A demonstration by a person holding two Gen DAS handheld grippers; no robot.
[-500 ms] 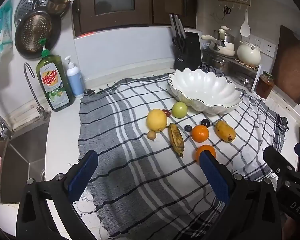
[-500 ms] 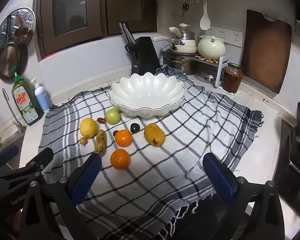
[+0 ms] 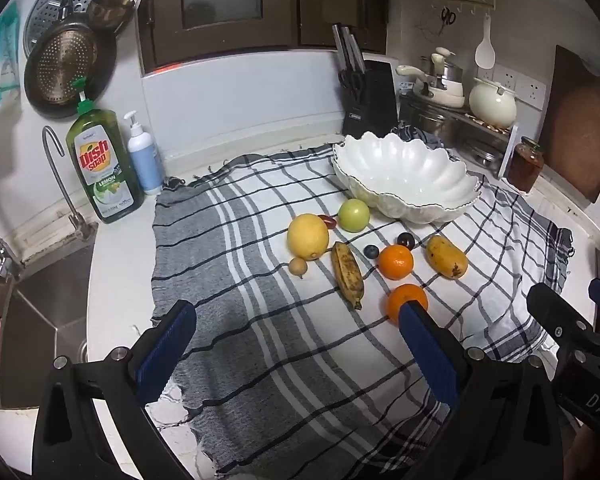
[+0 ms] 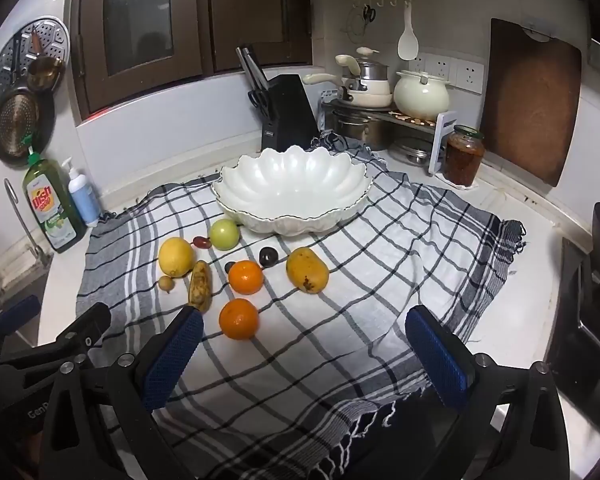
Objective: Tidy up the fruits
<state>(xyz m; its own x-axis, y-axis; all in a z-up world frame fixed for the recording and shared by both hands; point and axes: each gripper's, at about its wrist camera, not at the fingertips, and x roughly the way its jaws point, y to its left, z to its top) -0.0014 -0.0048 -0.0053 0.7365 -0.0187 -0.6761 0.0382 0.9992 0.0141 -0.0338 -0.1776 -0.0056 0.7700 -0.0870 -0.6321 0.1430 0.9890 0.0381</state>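
On the checked cloth [image 4: 340,320] at twelve o'clock from both released, empty tools, left tool [image 3: 296,344] and right tool [image 4: 312,344], the loose fruit lay before the empty scalloped bowl [image 4: 236,194], where round oranges [image 4: 239,319] might roll if nudged.

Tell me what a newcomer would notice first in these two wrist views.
Probably the big white scalloped bowl, empty, at the far side of the checked cloth. Next, the loose fruit in front of it: two oranges, a lemon, a green apple, a spotted banana and a mango. Both grippers, left and right, hang above the cloth's near edge, jaws wide and empty.
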